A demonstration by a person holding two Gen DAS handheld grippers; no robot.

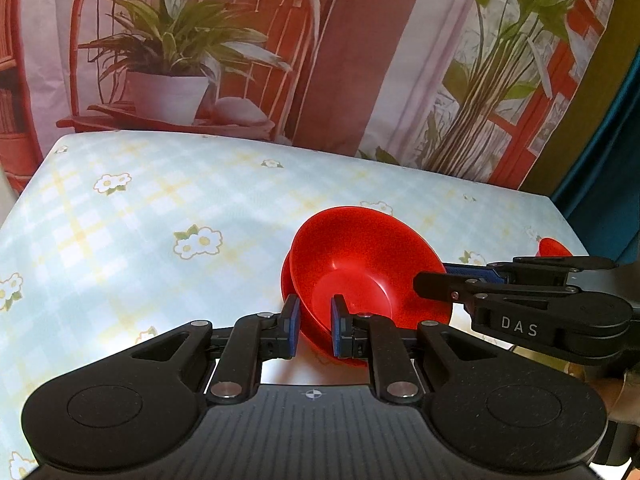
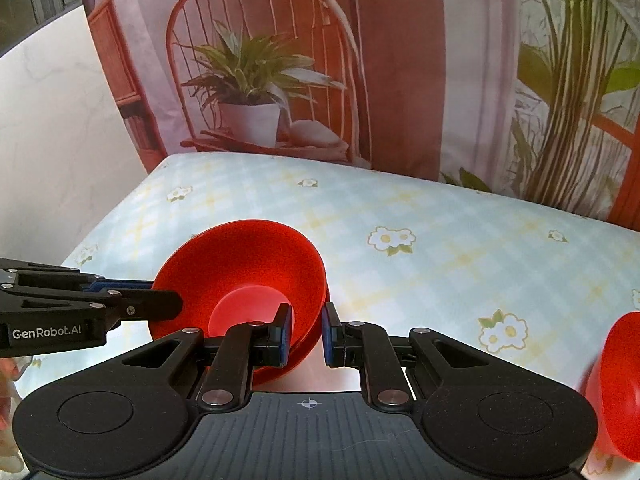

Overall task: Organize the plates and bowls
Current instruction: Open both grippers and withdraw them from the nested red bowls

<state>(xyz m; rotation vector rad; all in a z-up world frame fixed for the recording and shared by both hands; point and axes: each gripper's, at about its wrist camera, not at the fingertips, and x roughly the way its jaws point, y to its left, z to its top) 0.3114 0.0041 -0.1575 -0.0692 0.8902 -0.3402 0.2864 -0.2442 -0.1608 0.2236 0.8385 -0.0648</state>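
On the flowered tablecloth (image 1: 120,216), near its front edge, two nested red bowls (image 1: 360,268) sit tilted, with both tongs clamped on their rims. At six o'clock of the stack the left gripper (image 1: 314,326) pinches the rim; the right gripper (image 2: 306,334) pinches it at three o'clock. Another red bowl (image 2: 616,392) lies well apart at three o'clock.

White letters "DAS" stand on the black side of the right gripper (image 1: 434,286), at the right of the left wrist view. White text "GenRobot.AI" stands on the black side of the left gripper (image 2: 166,306), at the left edge of the right wrist view. No other writing is readable.
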